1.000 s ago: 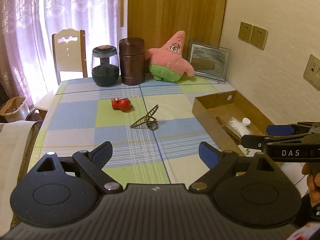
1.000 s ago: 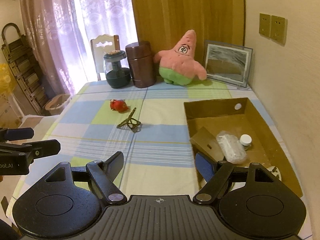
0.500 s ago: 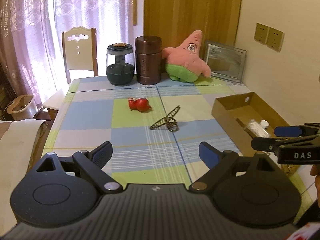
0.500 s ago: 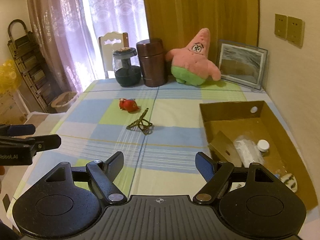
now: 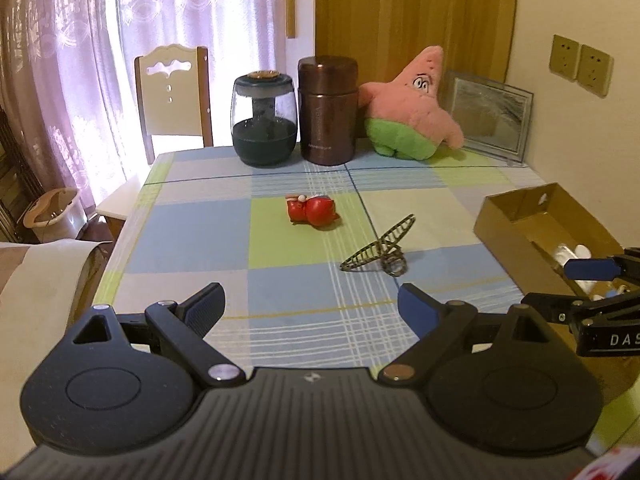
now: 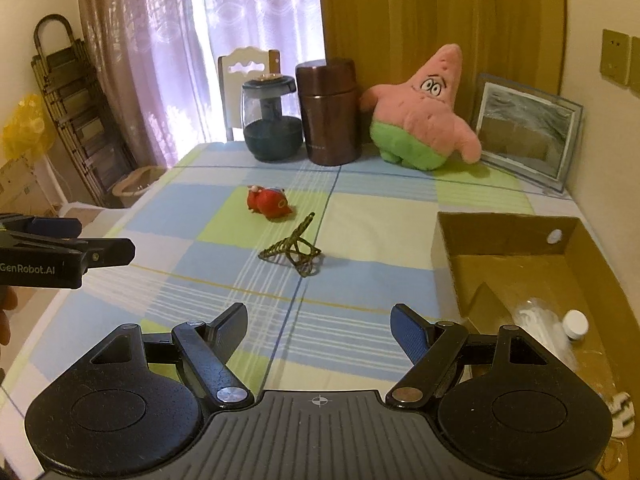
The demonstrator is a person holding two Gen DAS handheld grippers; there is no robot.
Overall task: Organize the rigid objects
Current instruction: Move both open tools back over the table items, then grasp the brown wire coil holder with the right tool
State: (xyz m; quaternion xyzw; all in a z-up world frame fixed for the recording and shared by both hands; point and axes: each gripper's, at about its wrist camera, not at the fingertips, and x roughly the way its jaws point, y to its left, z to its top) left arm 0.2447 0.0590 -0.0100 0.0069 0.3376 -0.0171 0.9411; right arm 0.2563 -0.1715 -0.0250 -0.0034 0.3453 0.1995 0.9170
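A small red toy figure [image 5: 313,210] [image 6: 267,202] lies on the checked tablecloth, mid-table. Just nearer and to its right stands a bronze wire ornament [image 5: 380,252] [image 6: 294,247]. An open cardboard box [image 5: 516,216] [image 6: 504,236] sits at the table's right edge, holding a clear plastic bag [image 6: 538,320] and a little white-capped bottle [image 6: 575,324]. My left gripper [image 5: 311,305] hovers open over the near table with nothing between its fingers. My right gripper [image 6: 318,326] is likewise open and empty, beside the box. Each gripper shows at the other view's edge.
Along the far edge stand a dark glass jar [image 5: 264,120], a brown canister [image 5: 327,110], a pink star plush [image 5: 412,108] and a framed picture [image 5: 490,116]. A chair [image 5: 172,92] is behind the table. A folded rack [image 6: 76,120] and basket [image 5: 52,212] stand left.
Both grippers have come forward and lower over the table, so the toy, ornament and box look nearer. Neither gripper's opening has changed.
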